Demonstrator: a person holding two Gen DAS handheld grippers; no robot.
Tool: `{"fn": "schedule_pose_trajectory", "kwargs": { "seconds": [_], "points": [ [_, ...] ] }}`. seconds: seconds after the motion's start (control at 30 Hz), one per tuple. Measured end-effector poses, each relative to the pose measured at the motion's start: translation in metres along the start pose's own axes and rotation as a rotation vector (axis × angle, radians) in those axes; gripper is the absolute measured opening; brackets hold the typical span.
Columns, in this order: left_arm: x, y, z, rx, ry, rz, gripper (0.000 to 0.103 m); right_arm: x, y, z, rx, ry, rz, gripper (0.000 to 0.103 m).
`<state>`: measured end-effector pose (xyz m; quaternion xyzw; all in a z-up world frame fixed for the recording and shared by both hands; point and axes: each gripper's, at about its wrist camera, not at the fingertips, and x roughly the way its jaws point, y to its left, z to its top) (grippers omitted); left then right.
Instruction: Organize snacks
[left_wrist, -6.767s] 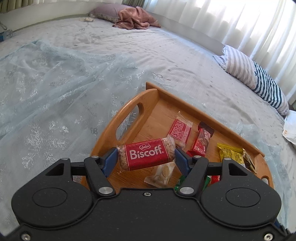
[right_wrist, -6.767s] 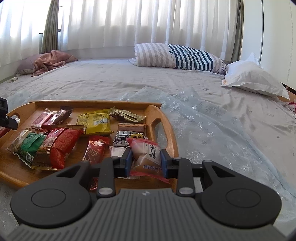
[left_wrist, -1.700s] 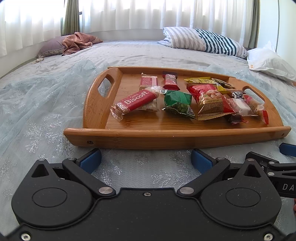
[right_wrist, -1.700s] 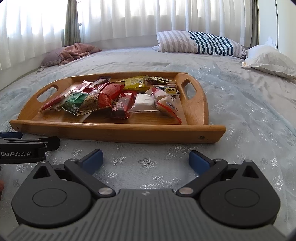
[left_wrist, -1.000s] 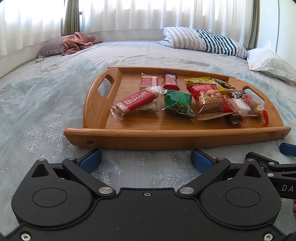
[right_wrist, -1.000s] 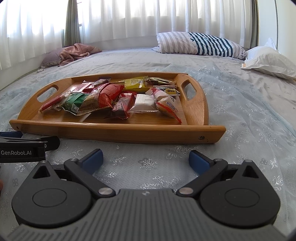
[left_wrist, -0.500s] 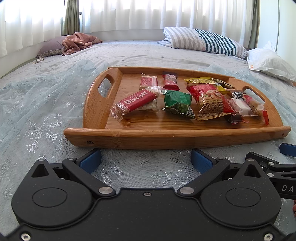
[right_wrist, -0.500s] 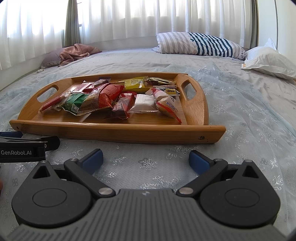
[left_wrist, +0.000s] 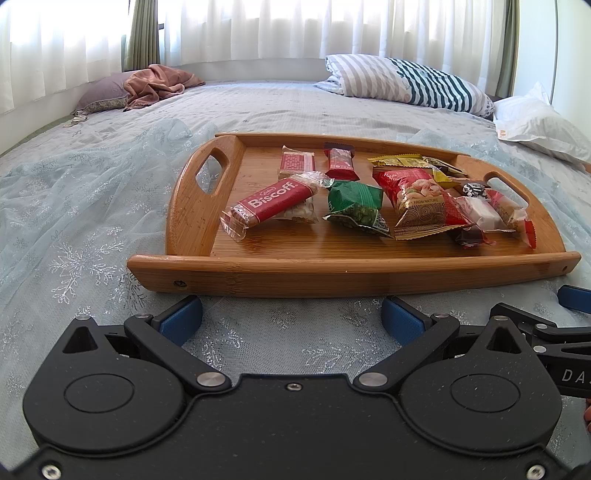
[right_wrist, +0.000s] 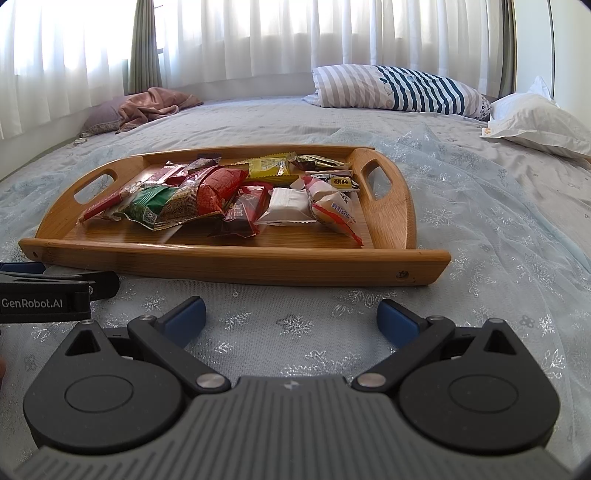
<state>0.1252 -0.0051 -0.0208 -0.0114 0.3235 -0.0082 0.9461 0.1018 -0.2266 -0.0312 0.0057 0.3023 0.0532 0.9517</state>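
Left wrist view: the left gripper (left_wrist: 291, 314) is spread wide and holds nothing; its blue fingertips (left_wrist: 181, 319) sit low over the bed (left_wrist: 92, 236), just short of the near rail of the wooden tray (left_wrist: 332, 271). The tray lies flat on the bed with its long axis running left to right across the view and a cut-out handle at each short end. The red biscuit pack (left_wrist: 275, 205) lies near the left handle, its long axis angled from near-left to far-right. Beside it on the right lies a green packet (left_wrist: 356, 205), then a red and gold nut bag (left_wrist: 421, 206), whose long axis points away from the camera. Two small red bars (left_wrist: 319, 164) lie side by side toward the far rail, both pointing away. Part of the right gripper (left_wrist: 554, 332) enters at the right edge.

Right wrist view: the right gripper (right_wrist: 291, 315) is likewise spread wide and empty, low over the bed, just before the near rail of the tray (right_wrist: 258, 264). The snacks are heaped in the middle: the green packet (right_wrist: 153, 205), a white packet (right_wrist: 286, 205), and a yellow packet (right_wrist: 267, 168) toward the far rail. A striped pillow (right_wrist: 399, 88) lies well beyond the tray.
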Motion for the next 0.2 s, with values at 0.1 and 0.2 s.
{"fn": "schedule_pose_trajectory", "kwargs": {
  "seconds": [0.1, 0.2],
  "points": [
    [-0.0006, -0.0007, -0.0007, 0.000, -0.002, 0.000, 0.103, -0.0002, 0.0000, -0.0004, 0.001, 0.000, 0.000, 0.103],
    [-0.0006, -0.0005, -0.0009, 0.000, 0.000, 0.000, 0.103, -0.0001, 0.0000, -0.0005, 0.000, 0.000, 0.000, 0.103]
  ]
}}
